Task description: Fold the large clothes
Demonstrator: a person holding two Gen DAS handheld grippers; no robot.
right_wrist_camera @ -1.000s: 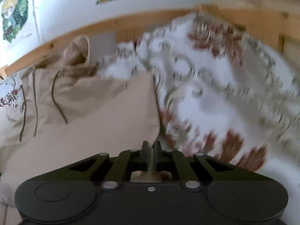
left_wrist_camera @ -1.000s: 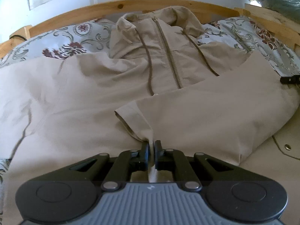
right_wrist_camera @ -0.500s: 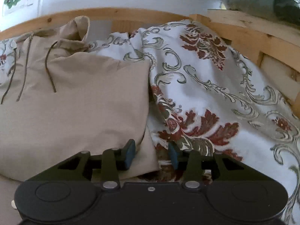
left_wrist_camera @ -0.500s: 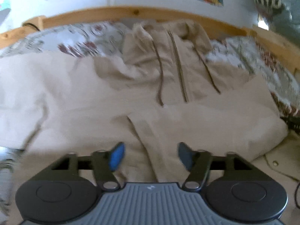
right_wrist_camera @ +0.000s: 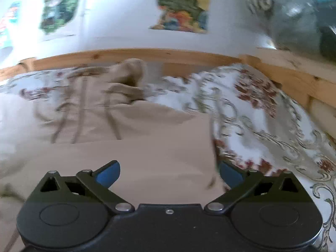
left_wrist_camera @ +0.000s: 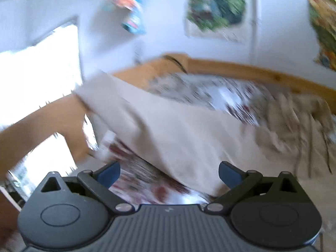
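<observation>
A large beige zip jacket with a hood and dark drawstrings lies spread on a bed, its right side folded in over the body. In the blurred left wrist view its left sleeve stretches out toward the bed's left end. My left gripper is open and empty, just above the sleeve's near edge. My right gripper is open and empty, over the folded right part of the jacket near its right edge.
A white bedspread with red flowers covers the bed. A wooden bed frame runs along the far side and right. Posters hang on the white wall. A bright window is at the left.
Both grippers let go of the jacket fabric and opened wide. The left gripper swung left toward the outstretched sleeve. The right gripper drew back and tilted up.
</observation>
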